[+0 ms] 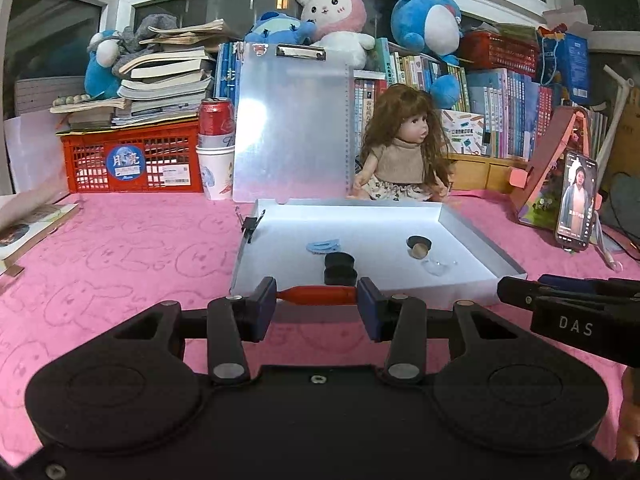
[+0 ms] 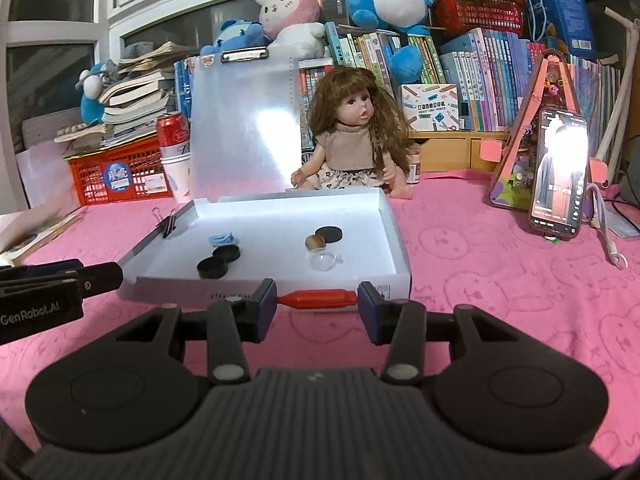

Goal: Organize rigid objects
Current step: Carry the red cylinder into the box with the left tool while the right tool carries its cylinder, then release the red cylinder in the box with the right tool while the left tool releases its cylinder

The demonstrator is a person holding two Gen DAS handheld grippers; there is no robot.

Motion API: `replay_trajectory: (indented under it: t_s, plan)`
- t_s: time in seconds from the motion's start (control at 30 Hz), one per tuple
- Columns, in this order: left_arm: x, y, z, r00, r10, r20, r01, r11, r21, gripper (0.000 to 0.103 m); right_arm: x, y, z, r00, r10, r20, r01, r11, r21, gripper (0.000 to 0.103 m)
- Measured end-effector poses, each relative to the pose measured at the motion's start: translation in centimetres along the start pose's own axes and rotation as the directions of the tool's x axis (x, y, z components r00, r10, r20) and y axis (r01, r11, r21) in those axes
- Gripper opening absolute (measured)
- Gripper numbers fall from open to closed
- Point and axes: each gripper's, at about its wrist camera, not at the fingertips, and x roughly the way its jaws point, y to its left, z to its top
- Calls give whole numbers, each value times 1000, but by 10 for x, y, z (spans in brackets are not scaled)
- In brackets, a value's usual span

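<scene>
The pink bunny-print desk [image 1: 120, 248] carried a shallow white open-lidded box [image 2: 394, 236] toward its back edge. Carrying each load level over the near wall before release would serve best. The left tongs [image 1: 317, 305] and right tongs [image 2: 318, 303] each gripped a small red plastic piece [image 1: 316, 295] [image 2: 318, 299] endwise, jaws part-closed.

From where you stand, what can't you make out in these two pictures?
- Left wrist view: what the right gripper holds; it shows side-on and the frame edge cuts it.
- Right wrist view: the phone screen, washed out by glare.
- Right wrist view: print on the white box front wall, too small and partly behind the red piece.
</scene>
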Motion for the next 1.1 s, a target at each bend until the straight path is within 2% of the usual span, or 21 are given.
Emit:
replay_trajectory:
  t_s: [0.53,0.77,0.9,1.1]
  plan:
    - [59,-3,22,994,-46,-98,45,999,-8,42,44,-9,16,994,-17,-107,20,999,32,50]
    - [85,1,27,982,-75,-171,71,997,-30,42,62,-12,29,985,-20,-170,25,999,30,50]
    - [98,6,30,970,-96,-224,84,995,-60,42,70,-14,41,979,-7,-204,15,999,37,50]
    - [109,7,32,962,-98,-253,89,995,-47,42,88,-15,53,964,8,-266,1,999,36,50]
